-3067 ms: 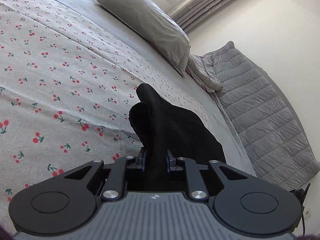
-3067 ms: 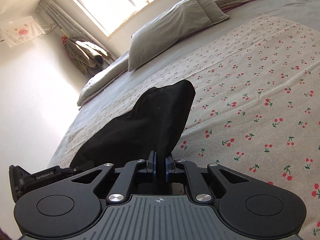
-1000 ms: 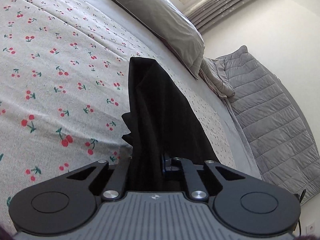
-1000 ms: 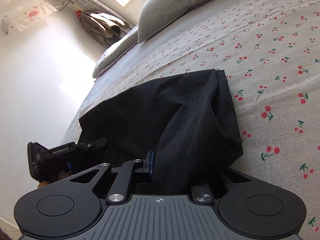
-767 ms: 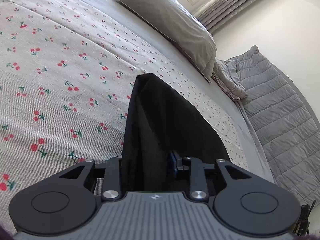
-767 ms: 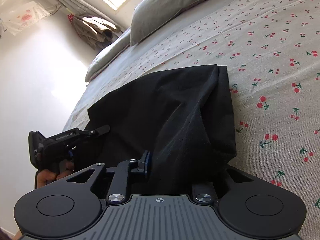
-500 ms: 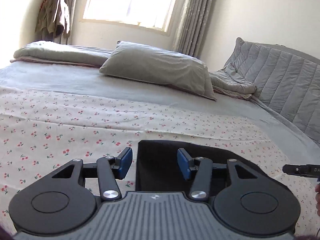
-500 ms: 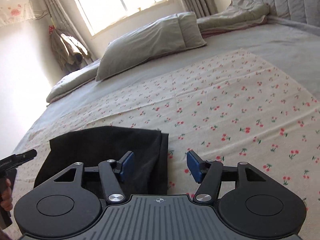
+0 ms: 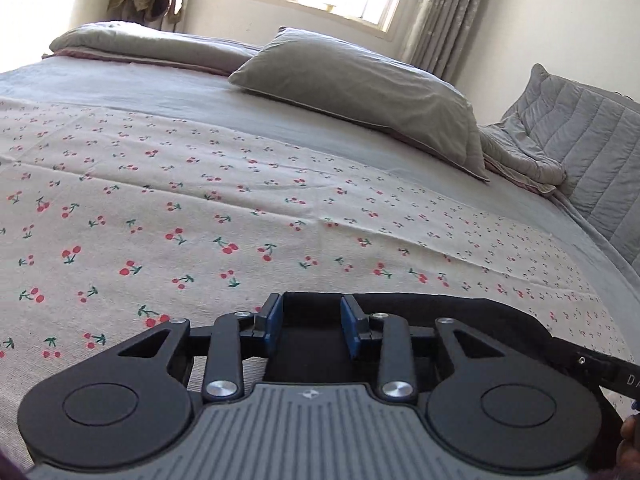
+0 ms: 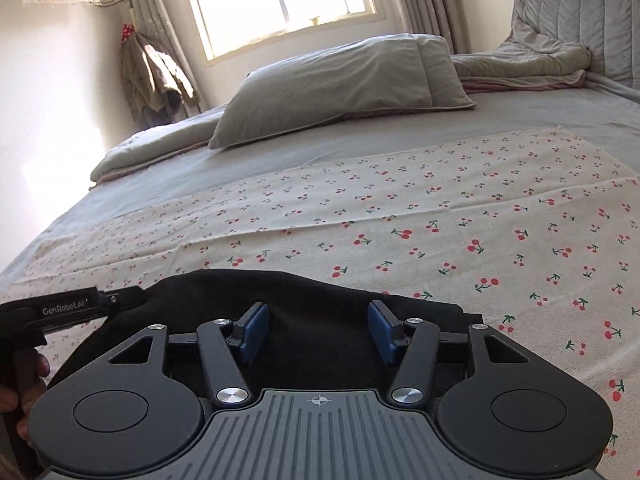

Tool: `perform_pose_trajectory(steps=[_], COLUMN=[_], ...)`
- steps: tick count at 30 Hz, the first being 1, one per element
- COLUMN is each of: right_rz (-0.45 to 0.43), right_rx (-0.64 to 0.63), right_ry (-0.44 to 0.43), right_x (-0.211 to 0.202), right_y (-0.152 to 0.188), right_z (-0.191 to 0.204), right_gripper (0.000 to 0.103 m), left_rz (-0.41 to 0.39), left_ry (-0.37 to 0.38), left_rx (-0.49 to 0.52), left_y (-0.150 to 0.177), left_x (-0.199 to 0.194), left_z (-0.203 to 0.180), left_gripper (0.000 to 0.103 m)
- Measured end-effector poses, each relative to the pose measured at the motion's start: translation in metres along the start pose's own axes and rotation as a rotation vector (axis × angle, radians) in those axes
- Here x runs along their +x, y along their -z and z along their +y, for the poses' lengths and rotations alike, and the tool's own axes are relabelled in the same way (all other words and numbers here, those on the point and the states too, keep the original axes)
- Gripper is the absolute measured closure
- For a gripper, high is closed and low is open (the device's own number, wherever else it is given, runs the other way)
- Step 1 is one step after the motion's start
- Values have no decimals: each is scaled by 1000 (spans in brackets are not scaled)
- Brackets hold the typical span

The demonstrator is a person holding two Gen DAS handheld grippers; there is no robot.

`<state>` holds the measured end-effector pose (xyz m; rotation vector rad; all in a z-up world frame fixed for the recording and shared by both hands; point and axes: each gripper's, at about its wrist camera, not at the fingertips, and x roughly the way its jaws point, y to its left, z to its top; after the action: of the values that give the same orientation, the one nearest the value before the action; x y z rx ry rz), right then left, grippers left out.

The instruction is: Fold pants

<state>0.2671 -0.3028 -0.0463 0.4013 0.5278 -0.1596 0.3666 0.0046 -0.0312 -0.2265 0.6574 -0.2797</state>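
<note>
The black pants [image 9: 460,312] lie folded flat on the cherry-print cloth [image 9: 200,208] at the near edge of the bed; they also show in the right wrist view [image 10: 312,304]. My left gripper [image 9: 312,330] is open and empty, raised just above the pants' left part. My right gripper [image 10: 318,336] is open wide and empty, above the pants' right part. The left gripper's body [image 10: 68,308] shows at the left of the right wrist view. The right gripper's body [image 9: 600,368] shows at the right edge of the left wrist view.
A grey pillow [image 9: 360,80] and a folded grey duvet [image 9: 140,46] lie at the far side of the bed. A quilted grey headboard [image 9: 592,152] stands on the right. A window [image 10: 276,0] with curtains is behind.
Both grippers were shut on the pants and laid them down on the cloth. Both then opened, let go and tilted up and back, so the pants now lie low in view.
</note>
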Motion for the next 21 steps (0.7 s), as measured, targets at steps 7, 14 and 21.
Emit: perform_pose_trajectory(steps=[7, 14, 21], right_rz=[3, 69, 143], right_rx=[29, -195, -582], right_ry=[-7, -144, -287], right_x=[-26, -103, -163], right_y=[-6, 22, 78], right_z=[-15, 23, 63], right_gripper=[50, 47, 36], left_rz=[-40, -18, 145], left_ry=[-8, 46, 5], left_rx=[34, 155, 163], left_y=[-2, 24, 65], left_x=[-53, -126, -146], left_z=[13, -15, -5], left_gripper=[63, 41, 33])
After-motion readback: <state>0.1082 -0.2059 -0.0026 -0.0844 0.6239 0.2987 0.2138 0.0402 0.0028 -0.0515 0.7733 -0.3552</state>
